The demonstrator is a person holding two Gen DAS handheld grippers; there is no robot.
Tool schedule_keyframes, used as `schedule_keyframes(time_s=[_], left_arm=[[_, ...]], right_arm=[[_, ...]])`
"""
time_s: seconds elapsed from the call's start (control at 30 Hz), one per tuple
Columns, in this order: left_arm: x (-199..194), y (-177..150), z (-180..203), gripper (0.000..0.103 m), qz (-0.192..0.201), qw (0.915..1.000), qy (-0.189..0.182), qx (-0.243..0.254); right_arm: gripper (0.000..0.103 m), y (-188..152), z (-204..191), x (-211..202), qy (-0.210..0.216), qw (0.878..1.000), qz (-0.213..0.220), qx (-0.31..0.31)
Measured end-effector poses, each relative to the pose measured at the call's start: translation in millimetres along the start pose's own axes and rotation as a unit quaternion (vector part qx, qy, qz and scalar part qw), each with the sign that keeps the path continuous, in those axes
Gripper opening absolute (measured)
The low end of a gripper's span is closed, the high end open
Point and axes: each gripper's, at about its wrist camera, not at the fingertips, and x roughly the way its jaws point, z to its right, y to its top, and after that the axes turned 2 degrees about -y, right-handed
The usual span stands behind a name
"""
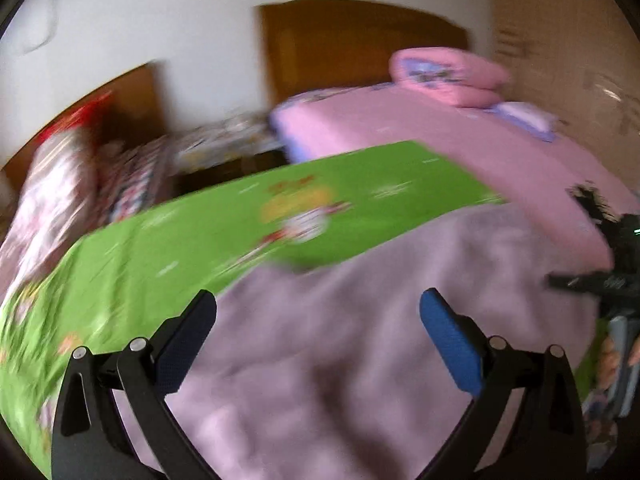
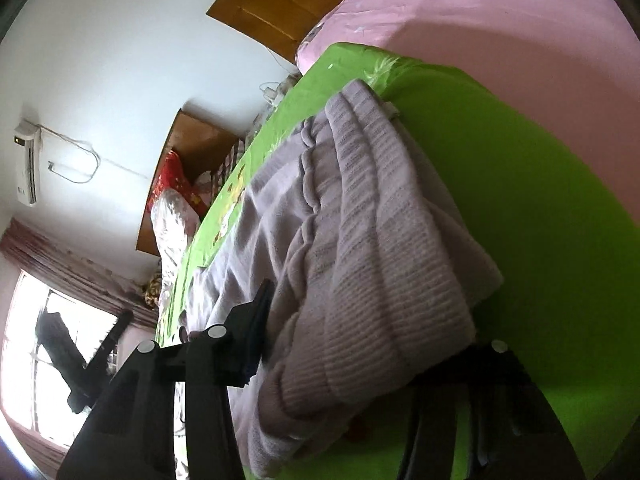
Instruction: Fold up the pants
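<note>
My left gripper point(image 1: 318, 330) hangs over the lilac pants point(image 1: 360, 340) with its jaws wide apart and nothing between them. The whole view is pretty blurry. The pants lie on the green sheet point(image 1: 200, 232), which runs from 8 o'clock to 2 o'clock, with the pink bed point(image 1: 460, 148) behind it at 1 o'clock. My right gripper point(image 2: 360, 344) has the ribbed waistband point(image 2: 384, 272) bunched between its jaws; one finger is hidden under the fabric, so I can't tell if it's actually clamped.
</note>
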Motion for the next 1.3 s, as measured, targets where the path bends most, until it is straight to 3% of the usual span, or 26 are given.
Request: schedule_keyframes(time_s=[0.1, 0.23, 0.33, 0.4, 0.43, 0.53, 0.63, 0.77, 0.83, 0.87, 0.97, 1.0, 1.07, 1.13, 1.17, 1.2, 1.23, 1.3], left_arm=[[-11.8, -40.5, -56.2, 0.101, -0.034, 0.9955, 0.065, -0.061], [-10.0, -83.4, -88.8, 0.101, -0.075, 0.988, 0.074, -0.113], [10.3, -101.1, -62.4, 0.102, -0.094, 0.9911, 0.06, -0.073], [10.3, -109.0, -42.6, 0.102, -0.044, 0.9935, 0.1, -0.032], [11.9, -108.0, -41.8, 0.102, -0.047, 0.9933, 0.101, -0.031], [16.4, -107.2, -63.4, 0.102, -0.066, 0.9939, 0.046, -0.076], [2.3, -104.2, -74.7, 0.101, -0.057, 0.9939, 0.022, -0.092], [-47.5, -110.2, -115.2, 0.101, 0.02, 0.9851, -0.019, -0.17], [-69.0, -117.7, -147.4, 0.101, 0.048, 0.9745, -0.014, -0.219], [-76.4, -124.1, -163.7, 0.101, 0.055, 0.9677, -0.015, -0.246], [-93.2, -146.1, -204.4, 0.101, 0.065, 0.9461, -0.014, -0.317], [-99.0, -155.5, -214.9, 0.101, 0.067, 0.9391, -0.015, -0.337], [-108.8, -171.0, -233.2, 0.101, 0.067, 0.9285, -0.011, -0.365], [-119.7, -185.1, -240.6, 0.101, 0.069, 0.9237, -0.01, -0.377], [-124.0, -190.7, -243.3, 0.101, 0.069, 0.9215, -0.021, -0.382], [-127.1, -194.7, -244.8, 0.101, 0.068, 0.9191, -0.036, -0.387], [-129.9, -198.4, -245.8, 0.101, 0.066, 0.9149, -0.063, -0.393], [-132.1, -201.4, -243.0, 0.101, 0.065, 0.9078, -0.108, -0.4]], right_arm=[[0.05, -3.0, 1.8, -3.3, 0.001, 1.0, 0.009, -0.002], [0.049, -6.7, -1.3, -2.8, -0.022, 0.999, 0.021, -0.023], [0.047, -6.4, 1.0, -4.1, -0.026, 0.999, 0.031, -0.014], [0.046, -6.3, 3.0, -5.3, -0.021, 0.999, 0.038, 0.0], [0.045, -6.7, 4.3, -6.2, -0.018, 0.999, 0.042, 0.003], [0.037, -9.1, 5.6, -8.4, -0.027, 0.998, 0.056, 0.011], [0.034, -11.6, -14.8, -16.7, -0.042, 0.995, 0.09, 0.005], [0.033, -28.1, -122.0, -29.1, -0.077, 0.974, 0.138, -0.164], [0.033, -56.0, -191.4, -22.4, -0.087, 0.945, 0.15, -0.276], [0.033, -76.2, -225.0, -14.2, -0.093, 0.925, 0.153, -0.336], [0.033, -147.6, -299.0, 22.3, -0.104, 0.86, 0.144, -0.479], [0.033, -181.8, -318.8, 43.7, -0.107, 0.829, 0.131, -0.532], [0.033, -235.0, -335.9, 79.7, -0.113, 0.784, 0.098, -0.603], [0.033, -297.1, -332.9, 122.1, -0.127, 0.717, 0.048, -0.684], [0.032, -324.1, -324.0, 140.4, -0.144, 0.677, 0.028, -0.721], [0.033, -349.5, -309.5, 156.1, -0.173, 0.631, 0.036, -0.755], [0.033, -363.0, -300.6, 154.2, -0.18, 0.605, 0.085, -0.771], [0.032, -359.8, -299.7, 149.3, -0.181, 0.608, 0.09, -0.768]])
